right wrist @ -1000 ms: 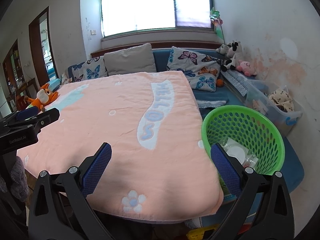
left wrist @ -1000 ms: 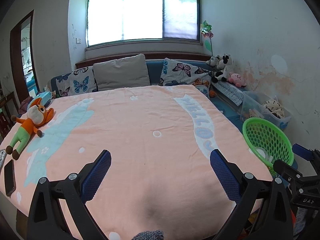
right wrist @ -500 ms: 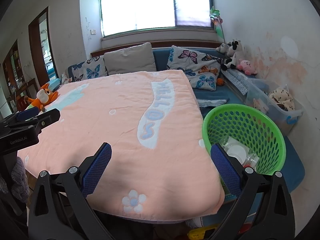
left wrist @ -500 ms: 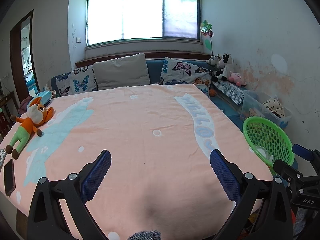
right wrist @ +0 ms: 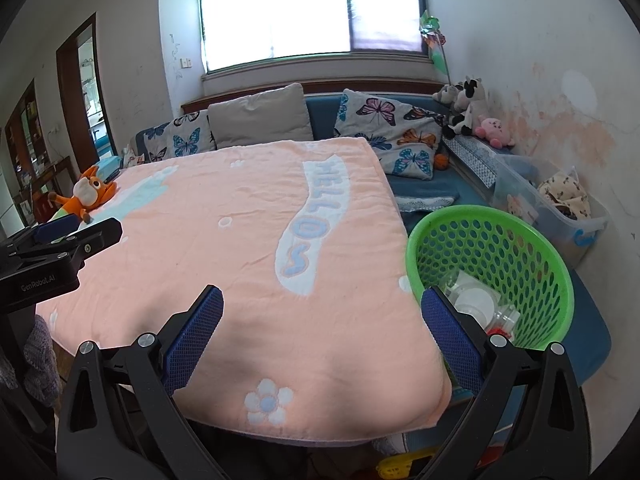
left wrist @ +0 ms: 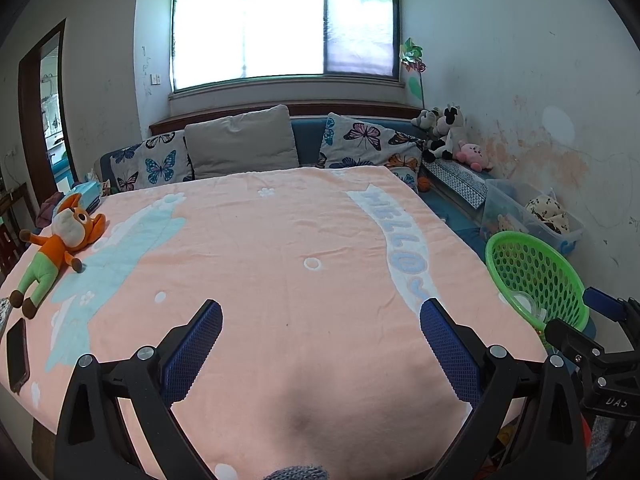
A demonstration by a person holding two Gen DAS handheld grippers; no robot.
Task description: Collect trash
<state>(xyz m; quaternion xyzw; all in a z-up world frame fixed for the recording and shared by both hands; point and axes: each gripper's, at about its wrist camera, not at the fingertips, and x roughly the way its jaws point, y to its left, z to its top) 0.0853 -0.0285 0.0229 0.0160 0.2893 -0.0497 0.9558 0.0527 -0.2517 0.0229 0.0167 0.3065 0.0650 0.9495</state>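
A green perforated basket stands beside the right edge of the pink-blanketed table; it holds clear plastic cups, lids and a red bit. It also shows in the left wrist view. My left gripper is open and empty over the near part of the blanket. My right gripper is open and empty over the table's near right corner, its right finger in front of the basket. No loose trash shows on the blanket.
An orange plush toy and a dark phone lie at the table's left edge. Cushions line a blue sofa behind. A clear storage bin and soft toys sit along the right wall.
Both views have drifted slightly back and up; the basket sits a little lower and farther right in each. Both grippers stay open and empty.
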